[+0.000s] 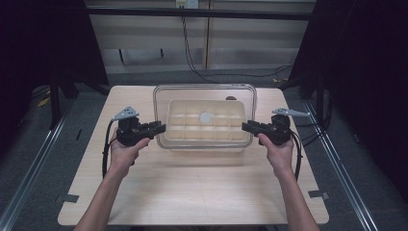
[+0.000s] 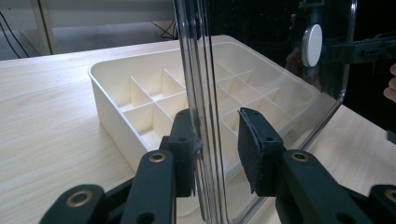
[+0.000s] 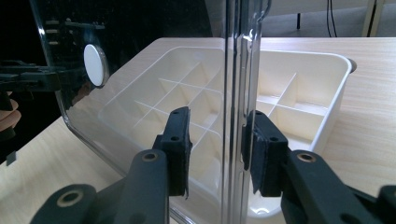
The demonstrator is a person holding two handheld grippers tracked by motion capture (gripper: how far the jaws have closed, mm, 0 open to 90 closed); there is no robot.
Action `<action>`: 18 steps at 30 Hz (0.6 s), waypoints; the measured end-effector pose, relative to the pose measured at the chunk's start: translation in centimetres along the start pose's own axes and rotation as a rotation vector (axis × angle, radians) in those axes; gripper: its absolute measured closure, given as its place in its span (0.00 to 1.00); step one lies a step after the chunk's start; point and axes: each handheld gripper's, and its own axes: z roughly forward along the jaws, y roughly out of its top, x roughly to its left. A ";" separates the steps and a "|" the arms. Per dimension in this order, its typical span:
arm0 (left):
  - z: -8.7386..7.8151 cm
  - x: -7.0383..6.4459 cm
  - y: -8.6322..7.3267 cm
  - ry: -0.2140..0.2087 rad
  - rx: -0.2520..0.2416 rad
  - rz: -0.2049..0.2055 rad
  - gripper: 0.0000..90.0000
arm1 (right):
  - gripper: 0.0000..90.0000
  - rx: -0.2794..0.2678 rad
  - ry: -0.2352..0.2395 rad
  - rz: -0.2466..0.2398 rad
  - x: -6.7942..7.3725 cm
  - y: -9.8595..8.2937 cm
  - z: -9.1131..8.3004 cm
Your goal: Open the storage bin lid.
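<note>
- The clear lid [image 1: 204, 91] hovers over the cream compartment tray [image 1: 206, 126] on the desk [image 1: 192, 187].
- Left claw [image 1: 161, 128] and right claw [image 1: 245, 126] each straddle a lid edge, jaws slightly apart, not clamped.

1 clear lid [image 1: 204, 91], 1 divided tray [image 1: 206, 138], 2 grippers, 1 table [image 1: 192, 187].
</note>
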 end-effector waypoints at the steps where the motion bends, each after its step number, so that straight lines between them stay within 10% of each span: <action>1: 0.0 0.0 0.0 0.000 0.000 0.000 0.75 | 0.71 0.001 0.004 0.002 0.1 0.0 -0.1; 18: -0.9 -2.4 -0.1 -0.014 0.035 0.053 0.74 | 0.72 -0.006 0.000 0.006 1.3 -1.0 -3.1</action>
